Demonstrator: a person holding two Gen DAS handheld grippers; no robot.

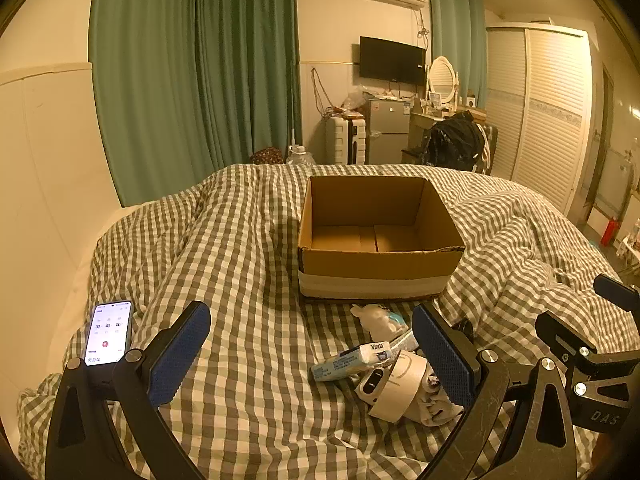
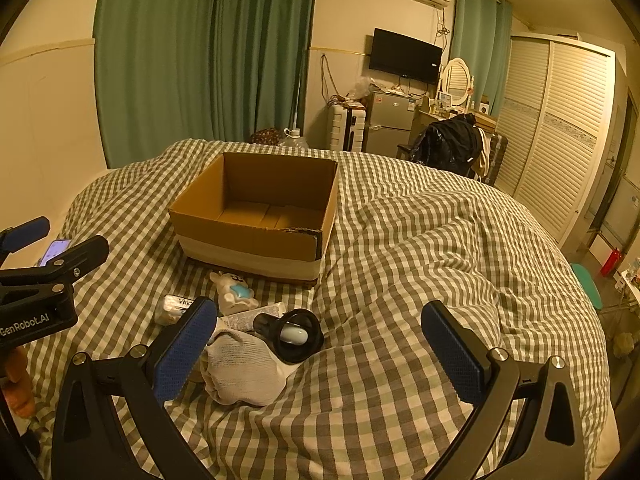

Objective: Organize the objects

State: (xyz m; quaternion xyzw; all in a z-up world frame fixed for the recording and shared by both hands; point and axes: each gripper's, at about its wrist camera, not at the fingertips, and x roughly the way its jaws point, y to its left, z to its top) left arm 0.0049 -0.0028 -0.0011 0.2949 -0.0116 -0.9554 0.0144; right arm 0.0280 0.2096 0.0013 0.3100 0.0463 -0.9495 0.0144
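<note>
An open, empty cardboard box (image 1: pixel 380 268) sits on the checked quilt; it also shows in the right wrist view (image 2: pixel 248 246). In front of it lies a small pile: a white rabbit toy (image 1: pixel 376 320) (image 2: pixel 234 290), a Vinda tissue pack (image 1: pixel 354 360) (image 2: pixel 176 306), a white roll (image 1: pixel 400 388), a white cloth (image 2: pixel 240 368) and a black round device with a pale blue middle (image 2: pixel 294 336). My left gripper (image 1: pixel 312 356) is open, above the quilt just left of the pile. My right gripper (image 2: pixel 320 352) is open, just right of the pile. Both are empty.
A lit phone (image 1: pixel 108 332) lies on the quilt at the left. The bed (image 2: pixel 420 240) is rumpled, with folds to the right of the box. Beyond it stand green curtains (image 1: pixel 192 72), a small fridge (image 1: pixel 386 130), a suitcase (image 1: pixel 344 140) and a wardrobe (image 1: pixel 540 112).
</note>
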